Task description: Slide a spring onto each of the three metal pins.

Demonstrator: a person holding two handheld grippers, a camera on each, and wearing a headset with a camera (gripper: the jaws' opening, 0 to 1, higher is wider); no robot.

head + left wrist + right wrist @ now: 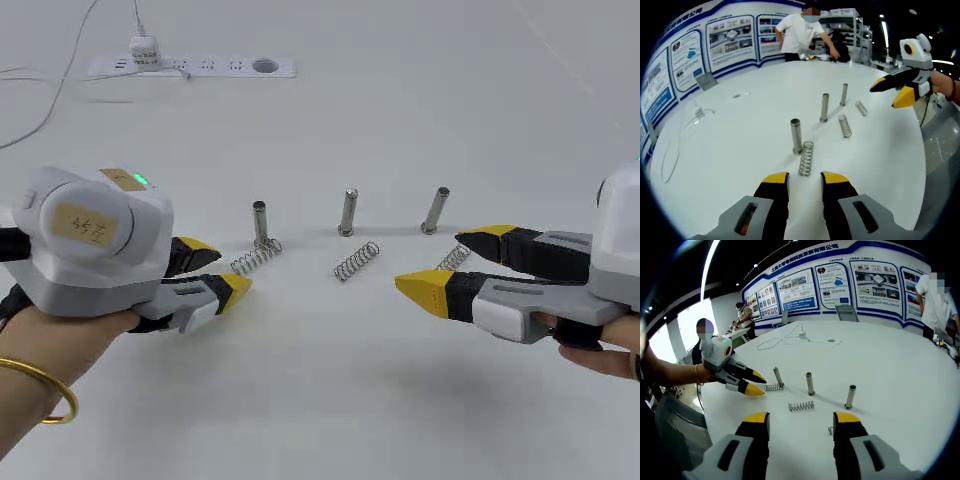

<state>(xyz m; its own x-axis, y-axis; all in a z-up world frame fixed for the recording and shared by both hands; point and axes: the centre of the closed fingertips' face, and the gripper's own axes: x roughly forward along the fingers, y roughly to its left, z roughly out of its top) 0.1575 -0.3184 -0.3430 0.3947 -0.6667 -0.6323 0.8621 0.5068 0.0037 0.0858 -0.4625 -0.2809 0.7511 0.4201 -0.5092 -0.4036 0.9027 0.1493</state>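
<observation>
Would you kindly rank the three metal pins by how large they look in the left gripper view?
1. The near pin, beside a spring.
2. The middle pin.
3. The far pin.
Nearness to the camera drives this; their true sizes may well match.

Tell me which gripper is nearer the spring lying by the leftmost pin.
Left. The left gripper sits just short of that spring, jaws open toward it; the right gripper is away by the rightmost pin.

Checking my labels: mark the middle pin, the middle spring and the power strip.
middle pin (pixel 348 212), head view, mid-shaft.
middle spring (pixel 357 260), head view, centre coils.
power strip (pixel 225 67), head view, top face.
</observation>
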